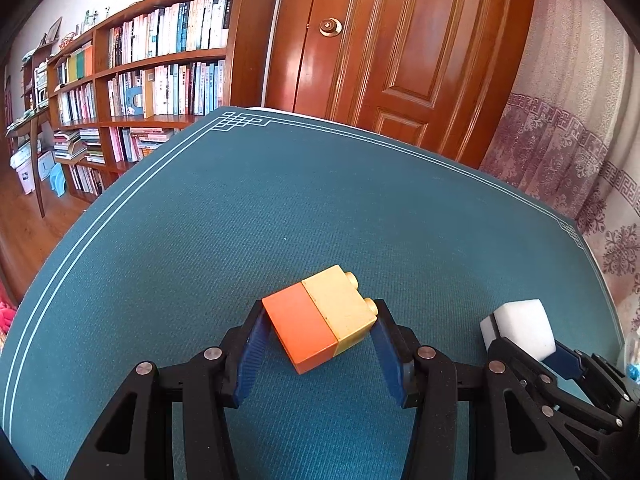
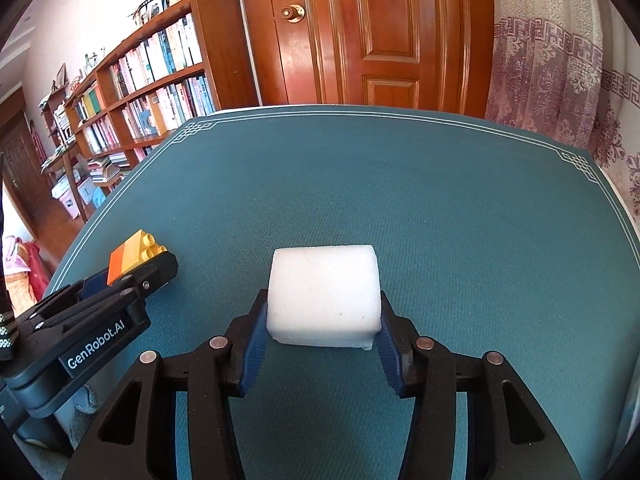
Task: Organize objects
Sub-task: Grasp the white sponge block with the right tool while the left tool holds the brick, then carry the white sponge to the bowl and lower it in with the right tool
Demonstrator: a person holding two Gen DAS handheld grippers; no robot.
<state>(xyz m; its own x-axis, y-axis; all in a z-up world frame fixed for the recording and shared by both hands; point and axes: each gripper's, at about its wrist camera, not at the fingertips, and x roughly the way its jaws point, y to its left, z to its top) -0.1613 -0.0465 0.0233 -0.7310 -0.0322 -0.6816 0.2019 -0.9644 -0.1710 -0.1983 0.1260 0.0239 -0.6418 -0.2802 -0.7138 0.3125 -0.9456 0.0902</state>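
Note:
An orange and yellow toy brick stack (image 1: 320,320) lies tilted just above the teal table mat (image 1: 280,200), its studs pointing right. My left gripper (image 1: 320,314) is shut on it, blue pads against both sides. In the right wrist view the same stack (image 2: 132,252) shows at the left in the left gripper (image 2: 156,264). A white foam block (image 2: 324,292) sits between the pads of my right gripper (image 2: 322,304), which press on its two sides. From the left wrist view that block (image 1: 520,320) and the right gripper (image 1: 524,340) appear at the far right.
The teal mat (image 2: 440,200) with a white line border covers the table. Beyond its far edge stand a wooden door (image 1: 400,40), a full bookshelf (image 1: 160,60) at the left and a patterned curtain (image 1: 580,140) at the right.

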